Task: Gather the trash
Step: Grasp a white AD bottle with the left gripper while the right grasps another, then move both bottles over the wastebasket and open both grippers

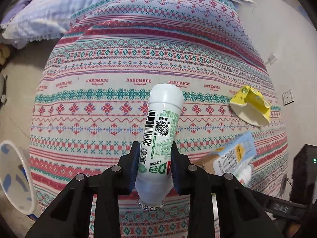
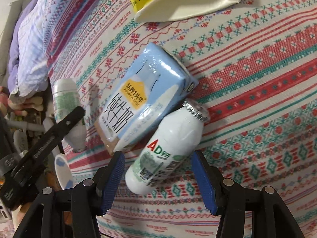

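My left gripper [image 1: 155,154] is shut on a white AD drink bottle [image 1: 161,123], held above the patterned bed cover with its foil mouth toward the camera. That held bottle also shows in the right wrist view [image 2: 66,103]. My right gripper [image 2: 158,166] is open, its blue pads on either side of a second white AD bottle [image 2: 168,148] lying on the cover. A blue milk carton [image 2: 144,97] lies against that bottle; it also shows in the left wrist view [image 1: 235,154]. A crushed yellow paper cup [image 1: 251,105] lies farther right, and at the top of the right wrist view [image 2: 178,0].
The patterned bed cover [image 1: 122,63] fills most of both views. A pale blue quilt [image 1: 49,8] is bunched at the far left. A white bin with blue patches [image 1: 13,176] stands off the bed's left edge. A black box [image 1: 305,170] stands at the right.
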### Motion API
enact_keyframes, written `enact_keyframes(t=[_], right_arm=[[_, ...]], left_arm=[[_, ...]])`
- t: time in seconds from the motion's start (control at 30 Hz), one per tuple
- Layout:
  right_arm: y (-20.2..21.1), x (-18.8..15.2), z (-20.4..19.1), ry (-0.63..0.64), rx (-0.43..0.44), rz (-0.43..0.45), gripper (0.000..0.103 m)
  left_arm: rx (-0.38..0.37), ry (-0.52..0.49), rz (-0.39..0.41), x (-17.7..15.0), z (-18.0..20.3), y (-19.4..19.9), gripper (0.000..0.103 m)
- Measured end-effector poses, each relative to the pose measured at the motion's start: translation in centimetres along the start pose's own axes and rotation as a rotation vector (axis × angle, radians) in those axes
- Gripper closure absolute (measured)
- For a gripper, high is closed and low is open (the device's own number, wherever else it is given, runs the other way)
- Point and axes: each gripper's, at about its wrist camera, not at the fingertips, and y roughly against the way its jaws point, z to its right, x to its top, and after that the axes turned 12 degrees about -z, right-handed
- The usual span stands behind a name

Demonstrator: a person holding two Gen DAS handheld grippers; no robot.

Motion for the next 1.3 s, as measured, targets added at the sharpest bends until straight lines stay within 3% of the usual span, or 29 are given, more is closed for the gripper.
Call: enact_keyframes(t=[0.07,0.23,0.57,0.7,0.93,1.1,1.3], right_arm=[[-0.4,0.0,0.2,-0.017,-0.016,0.009,0.042],[-1.2,-0.1,-0.1,-0.036,-0.024,0.037,0.058],[7.5,-0.3,0.6,-0.053,-0.011,0.287,0.062],[9.3,-0.8,-0.4,-0.001,-0.015,0.365,0.062],[8.3,-1.5,-4.4,0.114,0.005,0.399,0.062],[6.1,-2.1,-8.0,0.23,-0.031,0.398,0.062],[2.9,-2.6,-11.9,0.34,-0.053,0.365,0.062]], left_arm=[[-0.016,0.01,0.0,-0.5,-0.2,0.7,0.072],[-0.058,0.028,0.031,-1.7,-1.3,3.1,0.072],[-0.107,0.128,0.063,-2.5,-5.2,5.7,0.072],[-0.115,0.161,0.08,-3.0,-6.9,6.5,0.072],[-0.131,0.247,0.125,-5.0,-12.3,8.9,0.072],[-0.132,0.327,0.144,-6.7,-17.2,10.3,0.072],[-0.136,0.501,0.163,-10.0,-25.5,11.5,0.072]])
